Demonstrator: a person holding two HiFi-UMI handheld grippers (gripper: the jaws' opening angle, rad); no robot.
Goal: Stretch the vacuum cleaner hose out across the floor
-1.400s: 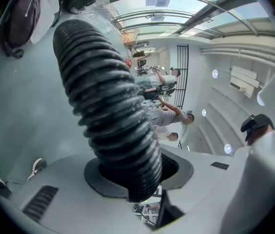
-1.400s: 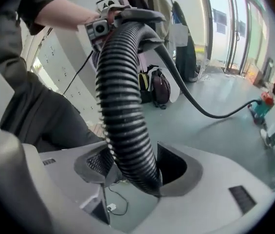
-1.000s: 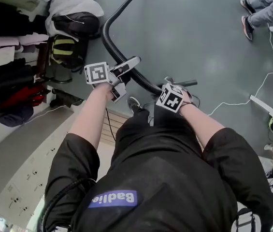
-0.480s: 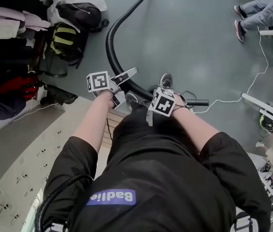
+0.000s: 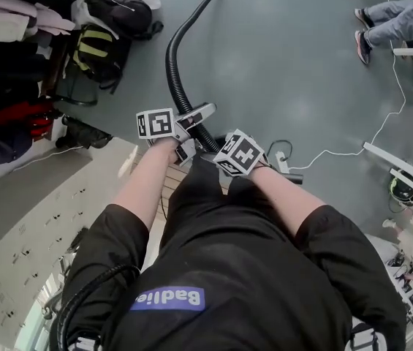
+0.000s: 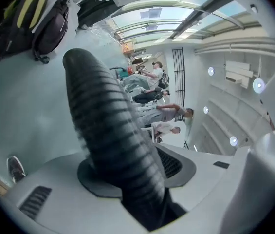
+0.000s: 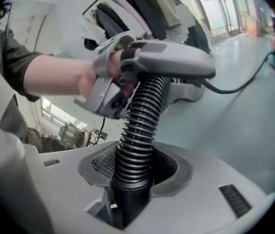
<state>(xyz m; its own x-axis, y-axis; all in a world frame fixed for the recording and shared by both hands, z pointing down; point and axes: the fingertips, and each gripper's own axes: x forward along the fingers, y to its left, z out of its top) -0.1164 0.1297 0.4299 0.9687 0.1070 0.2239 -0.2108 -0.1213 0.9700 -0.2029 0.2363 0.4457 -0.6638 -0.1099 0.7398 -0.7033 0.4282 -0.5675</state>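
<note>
A black ribbed vacuum hose (image 5: pixel 171 68) runs from the top of the head view, bends, and comes down to my two grippers. My left gripper (image 5: pixel 197 129) straddles the hose (image 6: pixel 110 135), shut on its ribs; its jaws have just been opening a little with the hose still between them. My right gripper (image 7: pixel 132 177), under its marker cube (image 5: pixel 240 152), is shut on the hose (image 7: pixel 138 126) just above the smooth black cuff (image 7: pixel 129 196); its jaws have also eased open slightly. In the right gripper view the left gripper (image 7: pixel 152 65) holds the hose just beyond. A dark tube end (image 5: pixel 294 178) sticks out to the right.
Backpacks (image 5: pixel 100 53) and hanging clothes (image 5: pixel 9 28) crowd the upper left. A pale low cabinet (image 5: pixel 45 218) lies at the left. A white cable (image 5: pixel 338 152) crosses the grey floor, with white frame legs (image 5: pixel 396 159) and a seated person's legs (image 5: pixel 389 17) at the right.
The bags have slid up the picture as the person stepped back with the hose. The right gripper has moved left, close beside the left one. The hose's bend has drawn narrower.
</note>
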